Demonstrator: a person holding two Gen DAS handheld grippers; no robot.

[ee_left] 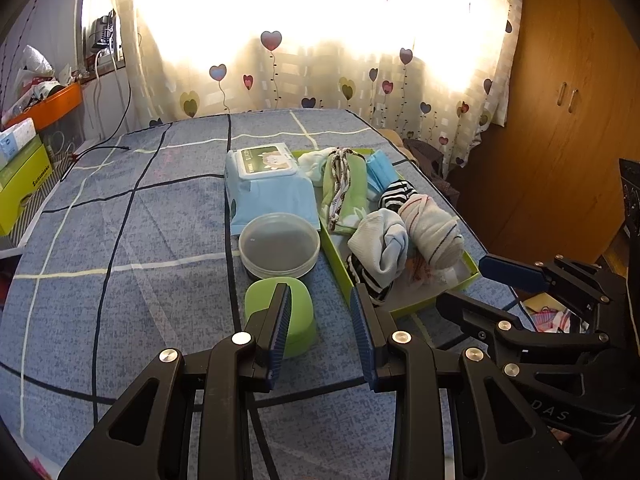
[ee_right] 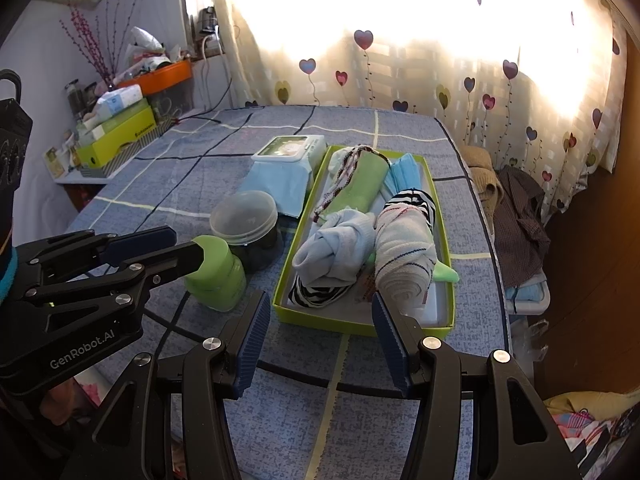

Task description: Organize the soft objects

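Note:
A lime-green tray (ee_left: 336, 264) (ee_right: 340, 320) lies on the blue plaid cloth. In it are a rolled light-blue sock (ee_left: 384, 244) (ee_right: 332, 244), a rolled white striped sock (ee_left: 432, 232) (ee_right: 404, 252), a green cloth (ee_left: 348, 188) (ee_right: 360, 188), a black-and-white striped sock (ee_left: 396, 194) (ee_right: 320, 294) and a blue mask (ee_left: 382, 172) (ee_right: 404, 176). My left gripper (ee_left: 320, 288) (ee_right: 188, 242) is open and empty, just left of the tray's near corner. The right gripper (ee_right: 320, 298) (ee_left: 464, 282) stands open and empty before the tray's near edge.
Left of the tray stand a wet-wipes pack (ee_left: 268, 188) (ee_right: 284, 168), a clear lidded jar (ee_left: 280, 244) (ee_right: 244, 220) and a green container (ee_left: 304, 312) (ee_right: 218, 276). Boxes (ee_right: 120, 132) sit at the far left. Clothes (ee_right: 516, 216) are piled on the right, beside a wooden wardrobe (ee_left: 568, 120).

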